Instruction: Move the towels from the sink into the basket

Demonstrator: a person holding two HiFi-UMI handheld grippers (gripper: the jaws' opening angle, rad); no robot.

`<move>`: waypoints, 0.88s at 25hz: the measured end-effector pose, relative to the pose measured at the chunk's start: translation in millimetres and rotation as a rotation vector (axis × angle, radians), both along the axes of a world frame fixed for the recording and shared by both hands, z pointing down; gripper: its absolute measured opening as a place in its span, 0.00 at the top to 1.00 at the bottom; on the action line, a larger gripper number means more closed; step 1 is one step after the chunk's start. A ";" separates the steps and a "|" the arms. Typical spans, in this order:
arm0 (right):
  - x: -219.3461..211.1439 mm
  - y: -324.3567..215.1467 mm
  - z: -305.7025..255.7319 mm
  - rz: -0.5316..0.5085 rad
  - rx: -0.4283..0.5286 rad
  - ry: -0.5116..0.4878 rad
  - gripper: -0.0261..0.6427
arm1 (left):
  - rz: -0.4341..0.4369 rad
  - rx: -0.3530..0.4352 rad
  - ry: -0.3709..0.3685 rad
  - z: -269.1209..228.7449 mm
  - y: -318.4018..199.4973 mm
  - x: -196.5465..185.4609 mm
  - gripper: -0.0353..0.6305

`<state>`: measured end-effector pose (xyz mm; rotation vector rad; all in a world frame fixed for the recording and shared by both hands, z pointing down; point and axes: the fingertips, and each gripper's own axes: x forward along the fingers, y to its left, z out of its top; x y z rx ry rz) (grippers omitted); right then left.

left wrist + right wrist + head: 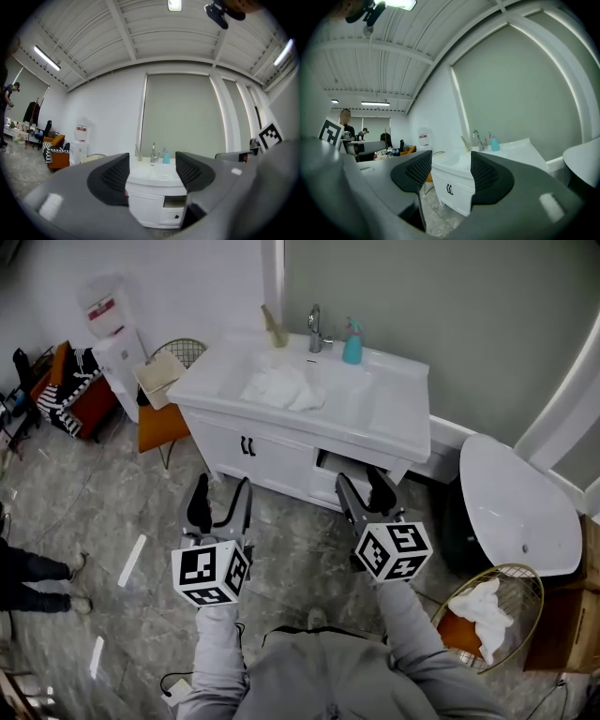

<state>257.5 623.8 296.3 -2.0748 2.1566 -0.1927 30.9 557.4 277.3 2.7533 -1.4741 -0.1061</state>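
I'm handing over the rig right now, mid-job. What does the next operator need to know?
Left tongs: open, empty, pointing at the vanity, short of it.
Right tongs: open, empty, likewise.
Things: a heap of white towels lies in the sink; one white towel is in the wire basket on the person's right.
Done: one towel is in the basket.
Left: lift the heap from the sink and carry it to the basket.
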 end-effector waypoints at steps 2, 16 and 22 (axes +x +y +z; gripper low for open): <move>5.4 -27.1 0.3 -0.024 -0.004 0.001 0.60 | -0.010 -0.002 -0.010 1.2 -21.5 7.3 0.41; 26.1 -242.2 37.1 -0.055 -0.085 0.033 0.55 | 0.139 -0.025 -0.024 32.6 -234.3 56.0 0.41; 28.2 -349.2 51.1 -0.059 -0.176 0.104 0.51 | 0.303 -0.056 -0.079 41.8 -341.3 92.1 0.41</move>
